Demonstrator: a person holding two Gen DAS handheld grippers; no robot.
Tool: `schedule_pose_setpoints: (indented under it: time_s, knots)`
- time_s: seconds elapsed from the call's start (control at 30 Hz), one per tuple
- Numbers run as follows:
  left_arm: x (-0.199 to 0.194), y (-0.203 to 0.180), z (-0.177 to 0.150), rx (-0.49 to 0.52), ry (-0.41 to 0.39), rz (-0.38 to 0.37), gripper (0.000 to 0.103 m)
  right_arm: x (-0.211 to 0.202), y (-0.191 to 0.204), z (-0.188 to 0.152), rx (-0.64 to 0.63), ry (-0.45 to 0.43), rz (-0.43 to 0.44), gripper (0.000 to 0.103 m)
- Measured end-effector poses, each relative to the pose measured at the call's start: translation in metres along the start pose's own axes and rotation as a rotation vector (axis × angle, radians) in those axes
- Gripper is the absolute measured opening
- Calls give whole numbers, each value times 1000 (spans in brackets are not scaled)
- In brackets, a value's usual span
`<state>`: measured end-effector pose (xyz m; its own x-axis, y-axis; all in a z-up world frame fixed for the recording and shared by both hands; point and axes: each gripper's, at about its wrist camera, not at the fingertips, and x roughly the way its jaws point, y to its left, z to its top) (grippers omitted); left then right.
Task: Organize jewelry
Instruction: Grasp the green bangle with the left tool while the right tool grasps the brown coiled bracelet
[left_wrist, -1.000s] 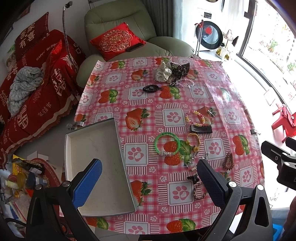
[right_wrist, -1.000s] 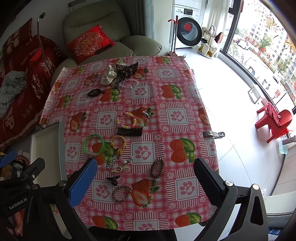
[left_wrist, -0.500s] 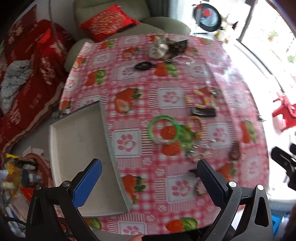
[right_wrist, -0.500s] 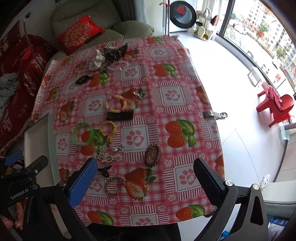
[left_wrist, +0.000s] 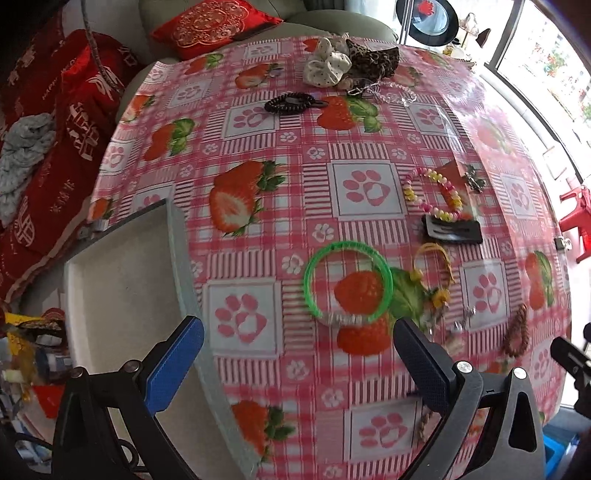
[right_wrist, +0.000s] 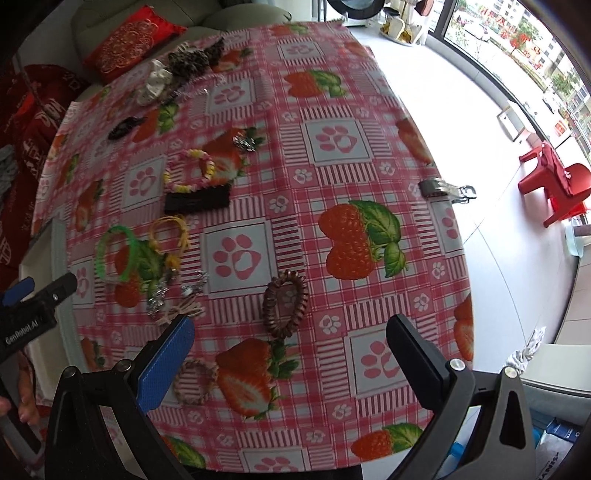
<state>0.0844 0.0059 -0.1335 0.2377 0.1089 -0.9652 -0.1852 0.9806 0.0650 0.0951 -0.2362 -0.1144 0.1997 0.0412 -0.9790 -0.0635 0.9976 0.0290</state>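
Observation:
Jewelry lies scattered on a strawberry-print tablecloth. A green bangle lies just ahead of my open, empty left gripper. A white tray sits at the table's left edge, by the left finger. Beyond the bangle lie a yellow cord bracelet, a black hair clip and a beaded bracelet. My right gripper is open and empty above a brown coil hair tie. A woven bracelet lies by its left finger. The green bangle shows in the right wrist view too.
Scrunchies and a black coil tie lie at the table's far end. A metal clip holds the cloth at the right edge. A sofa with red cushions stands behind. A red chair stands on the floor to the right.
Both grippers have moved forward and lower over the table. The jewelry now appears larger and closer. Nothing on the table has moved.

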Motion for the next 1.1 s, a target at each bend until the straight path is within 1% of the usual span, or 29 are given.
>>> schedule_pose_setpoints:
  time_s: [0.2, 0.3, 0.33, 0.37, 0.47, 0.5, 0.53, 0.6, 0.7, 0.73, 0.77, 0.8, 0.87, 0.9, 0.93, 0.97, 1.0, 1.03, 1.07, 1.1]
  knots:
    - [29, -1, 14, 4, 1, -11, 103, 39, -5, 2, 17, 48, 3, 103]
    - [43, -2, 19, 17, 0, -8, 103, 54, -5, 2, 25, 57, 3, 103]
    - [46, -3, 19, 21, -2, -8, 97, 58, -5, 1, 30, 58, 6, 103]
    - [50, -4, 20, 28, 5, -7, 95, 61, -5, 1, 33, 58, 6, 103]
    - [63, -5, 23, 34, 33, -11, 94, 70, -4, -1, 30, 62, -4, 103]
    - [66, -5, 24, 37, 34, -15, 91, 72, -4, -1, 30, 61, -4, 103]
    - [68, -6, 25, 44, 36, -14, 84, 73, -4, -1, 29, 61, -3, 103]
    - [73, -7, 27, 49, 48, -19, 80, 75, -3, 0, 20, 63, -8, 102]
    - [75, -6, 32, 42, 40, -30, 80, 81, -1, 0, 11, 76, -17, 90]
    - [75, -7, 33, 42, 39, -30, 78, 84, 0, 0, 9, 83, -24, 86]
    - [75, -7, 34, 41, 37, -39, 76, 86, 1, 0, 5, 85, -36, 85]
    - [75, -7, 33, 41, 35, -47, 72, 88, 5, 3, -1, 78, -43, 83]
    - [73, -10, 30, 51, 28, -52, 66, 87, 11, 3, -28, 66, -50, 74]
    - [72, -12, 29, 56, 27, -59, 60, 85, 15, 2, -45, 60, -54, 72]
    - [71, -14, 27, 61, 28, -66, 52, 84, 19, 1, -55, 57, -57, 68]
    - [69, -18, 26, 68, 30, -77, 47, 84, 22, 1, -65, 55, -57, 62]
    - [68, -20, 26, 74, 31, -80, 39, 83, 24, 2, -72, 51, -57, 58]
    - [67, -22, 25, 80, 32, -85, 30, 84, 26, 2, -77, 47, -62, 49]
    - [67, -25, 24, 87, 33, -89, 24, 84, 28, 3, -80, 43, -67, 38]
    - [66, -27, 24, 93, 34, -91, 15, 84, 28, 4, -79, 40, -68, 35]
